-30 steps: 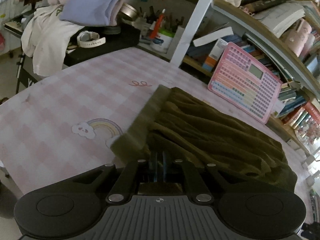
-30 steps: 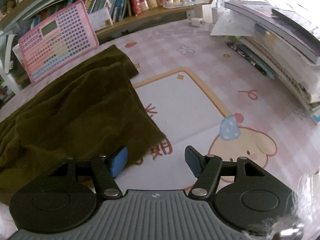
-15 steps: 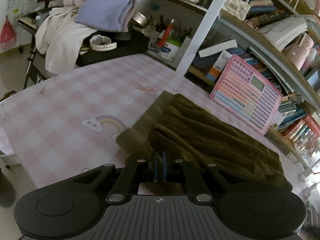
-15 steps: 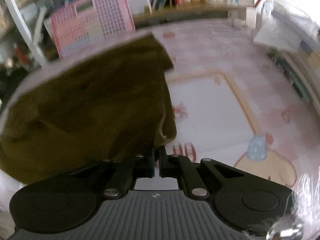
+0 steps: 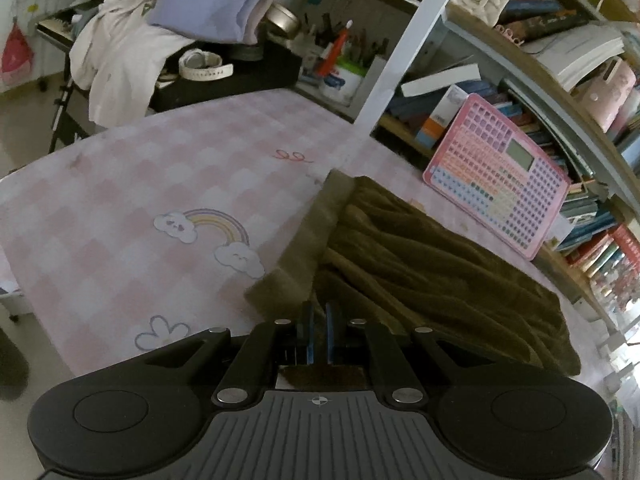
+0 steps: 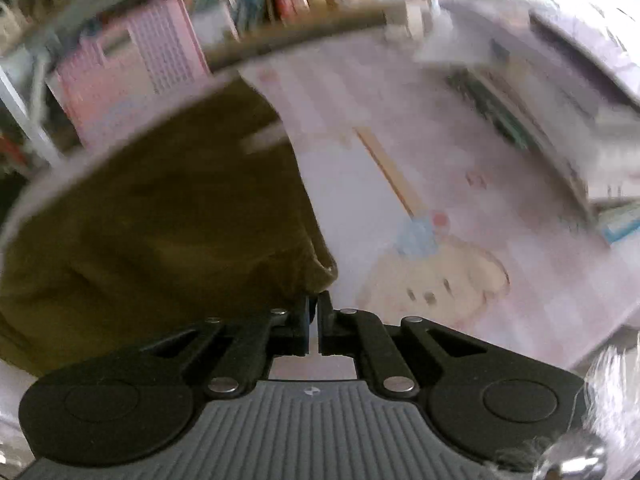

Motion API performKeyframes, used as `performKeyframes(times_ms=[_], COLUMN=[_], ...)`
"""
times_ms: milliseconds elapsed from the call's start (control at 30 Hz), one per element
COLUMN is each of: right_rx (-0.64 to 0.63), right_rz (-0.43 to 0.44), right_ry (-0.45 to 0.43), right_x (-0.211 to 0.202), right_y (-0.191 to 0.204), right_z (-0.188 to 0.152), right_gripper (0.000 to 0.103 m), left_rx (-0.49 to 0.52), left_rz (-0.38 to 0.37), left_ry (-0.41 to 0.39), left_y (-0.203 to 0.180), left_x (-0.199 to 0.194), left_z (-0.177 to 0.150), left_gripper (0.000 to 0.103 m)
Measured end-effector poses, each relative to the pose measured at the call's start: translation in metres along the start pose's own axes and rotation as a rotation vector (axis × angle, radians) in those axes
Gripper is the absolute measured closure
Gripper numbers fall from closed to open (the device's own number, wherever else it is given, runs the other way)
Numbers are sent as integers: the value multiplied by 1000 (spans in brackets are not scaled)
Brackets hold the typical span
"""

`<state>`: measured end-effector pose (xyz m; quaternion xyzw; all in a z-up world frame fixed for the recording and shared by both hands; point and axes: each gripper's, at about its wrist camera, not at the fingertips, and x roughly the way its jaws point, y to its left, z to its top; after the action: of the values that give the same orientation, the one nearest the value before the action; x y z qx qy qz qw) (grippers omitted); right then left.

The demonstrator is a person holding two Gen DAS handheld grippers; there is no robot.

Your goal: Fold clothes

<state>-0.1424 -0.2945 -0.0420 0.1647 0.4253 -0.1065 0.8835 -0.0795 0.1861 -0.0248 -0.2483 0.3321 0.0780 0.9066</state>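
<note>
The olive garment (image 5: 432, 264) is spread on the pink checked table (image 5: 160, 184), its near edge raised. The left gripper (image 5: 319, 320) is clamped on the waistband corner; the right gripper (image 6: 313, 312) is clamped on the opposite corner. The fabric is judged soft, limp and light. Corners and hems are the preferred grip points, since mid-panel grips bunch.

An olive-brown garment (image 5: 432, 264) of soft, wrinkled fabric lies spread on the pink checked tablecloth (image 5: 132, 184), its flat waistband (image 5: 308, 236) at one end, a near corner (image 6: 316, 272) lifted.
</note>
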Motion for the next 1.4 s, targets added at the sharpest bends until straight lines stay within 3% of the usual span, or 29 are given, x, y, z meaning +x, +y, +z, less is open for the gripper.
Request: performKeyframes(times_ms=[100,200,433,467,533,733,800,867,933,1000,1100,1200,1300,1367,1400], right_rx=[-28,-49,-85,-92,-106,-121,-127,-130,-132,-132,-138,-138,-139,-145,-142], right_rz=[-13,-32,-54,-57,-61,-66,-68,-69,-69,-68,-71,-60,-37,-32,-30], right_ry=[11,36,30,26,18,14,14,15,15,15,17,27,30,27,28], right_x=[1,6,4,4,3,2,1,1,0,0,0,-1,-3,-3,-3], right_y=[2,1,4,4,6,7,7,7,8,8,8,9,11,11,11], right_z=[-4,-6,-12,-13,-15,-17,-18,-18,-19,-19,-19,-19,-21,-22,-21], right_gripper=[98,98,98,98,98,98,98,98,98,98,98,98,97,97,98], left_rx=[0,-10,-54,-79,-148,-372,-385,-358,-332,-305,-261,-157,-201,-175,-168], left_rz=[6,7,24,21,3,-58,-80,-103,-126,-148,-182,-196,-55,-30,-54], left_ry=[2,0,10,17,28,53,46,30,15,0,-26,-115,40,66,52], left_y=[1,3,14,18,25,48,48,43,37,32,24,21,53,57,56], left_x=[-1,-3,-5,-3,-1,11,15,18,20,23,26,5,33,37,34], left_z=[0,-1,0,-1,-3,-8,-5,2,9,15,25,37,29,19,15], left_gripper=[96,86,85,84,68,60,57,57,71,93,94,94,94,92,90])
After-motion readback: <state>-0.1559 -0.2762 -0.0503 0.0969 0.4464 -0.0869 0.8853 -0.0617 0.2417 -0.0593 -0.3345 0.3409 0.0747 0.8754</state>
